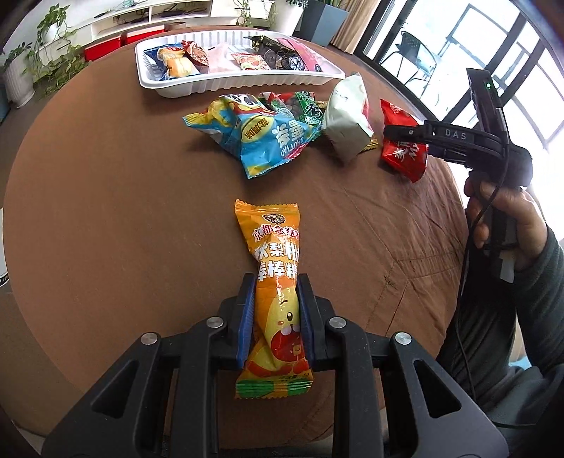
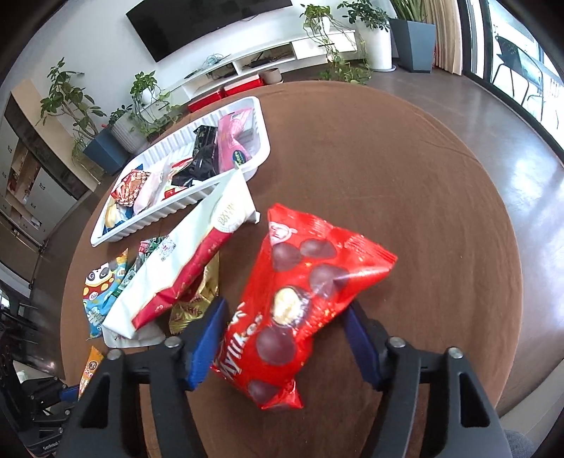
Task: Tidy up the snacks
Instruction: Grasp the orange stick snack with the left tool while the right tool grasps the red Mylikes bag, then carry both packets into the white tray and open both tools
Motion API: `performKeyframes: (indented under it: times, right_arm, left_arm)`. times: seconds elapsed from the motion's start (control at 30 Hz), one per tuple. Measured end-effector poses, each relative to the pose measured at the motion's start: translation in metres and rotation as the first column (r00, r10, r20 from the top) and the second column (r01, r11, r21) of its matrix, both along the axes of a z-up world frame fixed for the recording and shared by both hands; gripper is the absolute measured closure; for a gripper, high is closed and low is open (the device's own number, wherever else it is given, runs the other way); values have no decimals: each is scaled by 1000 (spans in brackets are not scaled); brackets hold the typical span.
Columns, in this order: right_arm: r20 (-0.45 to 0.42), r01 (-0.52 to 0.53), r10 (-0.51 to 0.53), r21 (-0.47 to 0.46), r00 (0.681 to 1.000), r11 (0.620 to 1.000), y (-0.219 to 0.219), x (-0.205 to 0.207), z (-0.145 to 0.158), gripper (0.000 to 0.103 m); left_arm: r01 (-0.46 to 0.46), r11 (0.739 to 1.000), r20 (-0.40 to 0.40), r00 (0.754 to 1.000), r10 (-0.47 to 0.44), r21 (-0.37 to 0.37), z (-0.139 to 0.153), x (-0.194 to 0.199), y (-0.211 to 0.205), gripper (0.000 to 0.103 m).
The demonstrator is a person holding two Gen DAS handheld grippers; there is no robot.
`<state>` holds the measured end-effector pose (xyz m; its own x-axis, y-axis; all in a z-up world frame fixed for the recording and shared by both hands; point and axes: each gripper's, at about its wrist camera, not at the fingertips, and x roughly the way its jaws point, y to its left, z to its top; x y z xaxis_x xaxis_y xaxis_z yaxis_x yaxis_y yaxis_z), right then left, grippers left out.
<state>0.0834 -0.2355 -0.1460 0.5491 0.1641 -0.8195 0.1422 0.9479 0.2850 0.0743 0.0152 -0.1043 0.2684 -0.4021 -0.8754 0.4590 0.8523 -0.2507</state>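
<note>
Left wrist alone shows the left gripper [image 1: 275, 317] pinching the orange candy packet [image 1: 273, 299].

Glossy red foil snack bag [image 2: 299, 299] between matt blue fingers [image 2: 206, 347]; beyond them, ribbed white plastic tray [image 2: 169, 211] on matt brown cloth-covered desk [image 2: 405, 197].

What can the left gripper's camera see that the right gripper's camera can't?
Only the left camera shows the person's hand holding the right gripper, and the left gripper shut on the orange candy pack. Only the right camera shows the TV on the wall and the right gripper's blue pads either side of the red bag. Both show the white tray of snacks, the white bag and the brown table.
</note>
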Motion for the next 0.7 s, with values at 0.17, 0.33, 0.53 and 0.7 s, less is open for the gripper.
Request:
performKeyframes:
  times: [0.17,0.33,0.53,0.7]
  right_arm:
    - [9,-35,35,-29,999,999,7,-6,0,53]
    - [7,-41,41,-12,999,999,4,-11,-1,61]
    - [10,-41,41,20,999,999,-1,-21,0,65]
    - [47,-36,33,64,998,997,-7,-39,10,66]
  left_arm:
    - [-17,1000,9,1000,18,-20,-1,0,3,82]
    - [-34,999,11,999,35,-40,-1,-1,7,82]
    - [-49,996,9,999,50,-73,-2,-1,11,82]
    - [-68,989,4,998,69,-130,3,-3,17,82]
